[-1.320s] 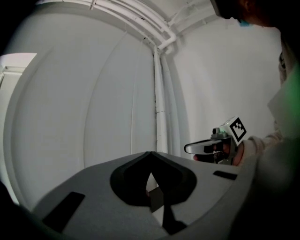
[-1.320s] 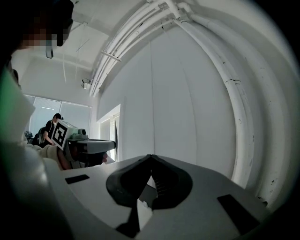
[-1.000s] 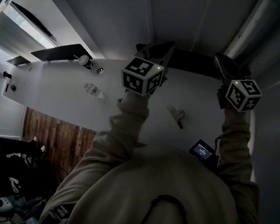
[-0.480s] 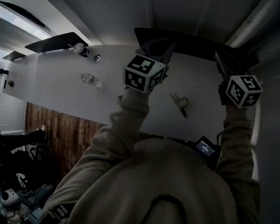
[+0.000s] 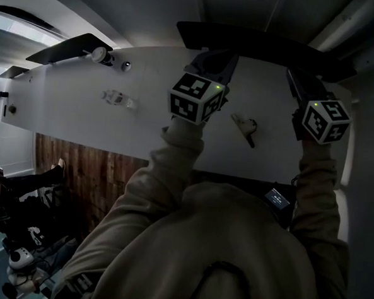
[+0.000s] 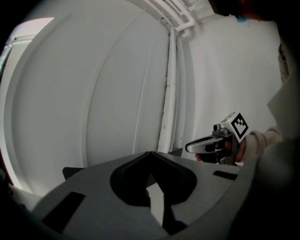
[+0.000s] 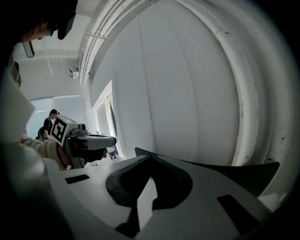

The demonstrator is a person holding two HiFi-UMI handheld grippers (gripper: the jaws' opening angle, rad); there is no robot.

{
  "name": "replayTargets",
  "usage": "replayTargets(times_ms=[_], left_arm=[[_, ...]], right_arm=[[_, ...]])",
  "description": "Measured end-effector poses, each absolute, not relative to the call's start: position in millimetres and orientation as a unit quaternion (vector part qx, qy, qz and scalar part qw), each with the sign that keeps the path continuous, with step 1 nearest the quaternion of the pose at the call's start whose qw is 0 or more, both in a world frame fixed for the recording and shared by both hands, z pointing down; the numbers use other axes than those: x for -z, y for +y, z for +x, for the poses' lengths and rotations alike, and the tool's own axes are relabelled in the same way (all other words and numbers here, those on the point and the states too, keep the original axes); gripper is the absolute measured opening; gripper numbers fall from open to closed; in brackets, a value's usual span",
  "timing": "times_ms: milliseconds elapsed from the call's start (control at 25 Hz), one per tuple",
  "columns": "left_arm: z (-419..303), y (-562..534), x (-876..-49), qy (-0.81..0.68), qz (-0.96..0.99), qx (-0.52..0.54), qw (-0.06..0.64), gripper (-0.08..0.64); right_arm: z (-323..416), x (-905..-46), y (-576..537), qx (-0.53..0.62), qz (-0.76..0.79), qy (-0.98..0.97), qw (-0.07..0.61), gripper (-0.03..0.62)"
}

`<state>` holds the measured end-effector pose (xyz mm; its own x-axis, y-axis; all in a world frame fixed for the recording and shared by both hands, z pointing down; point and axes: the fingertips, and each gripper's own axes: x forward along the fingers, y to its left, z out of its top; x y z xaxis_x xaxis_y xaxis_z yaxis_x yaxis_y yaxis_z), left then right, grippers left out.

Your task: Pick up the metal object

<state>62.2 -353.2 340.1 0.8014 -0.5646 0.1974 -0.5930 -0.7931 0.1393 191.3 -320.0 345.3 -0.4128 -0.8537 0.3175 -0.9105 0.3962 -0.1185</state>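
Note:
The metal object (image 5: 244,126), a small bent grey piece, lies flat on the white table (image 5: 82,114) between my two hands in the head view. My left gripper (image 5: 212,60) is held above the table to its left, with jaw tips meeting and nothing between them (image 6: 150,153). To the right of the object my right gripper (image 5: 296,83) is also shut and empty (image 7: 150,156). Both point toward the wall, away from the object. Each gripper view shows the other gripper (image 6: 220,143) (image 7: 82,138), but not the metal object.
A clear plastic bottle (image 5: 116,98) lies on the table's left part, with two small round items (image 5: 99,54) near the far edge. A dark panel (image 5: 263,46) runs along the far side. White pipes (image 6: 169,93) climb the wall. A small lit screen (image 5: 277,198) hangs at the waist.
Both grippers have come down toward the table, still shut. In the head view the table and the metal object have slid up the picture and the object now lies level with the marker cubes.

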Motion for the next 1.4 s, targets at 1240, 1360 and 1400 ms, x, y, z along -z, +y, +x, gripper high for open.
replayTargets(times_ms=[1240, 1360, 1400], left_arm=[[60.8, -310.1, -534.9, -0.267, 0.923, -0.155, 0.228, -0.005], [59.1, -304.3, -557.3, -0.263, 0.92, -0.168, 0.239, -0.005], [58.2, -302.0, -564.7, -0.262, 0.918, -0.172, 0.243, -0.005]], right_arm=[[170.5, -541.8, -284.0, -0.281, 0.507, -0.799, 0.164, 0.021], [170.3, -557.9, -281.6, -0.286, 0.504, -0.797, 0.169, 0.021], [169.7, -563.3, -280.7, -0.288, 0.503, -0.797, 0.172, 0.021]])
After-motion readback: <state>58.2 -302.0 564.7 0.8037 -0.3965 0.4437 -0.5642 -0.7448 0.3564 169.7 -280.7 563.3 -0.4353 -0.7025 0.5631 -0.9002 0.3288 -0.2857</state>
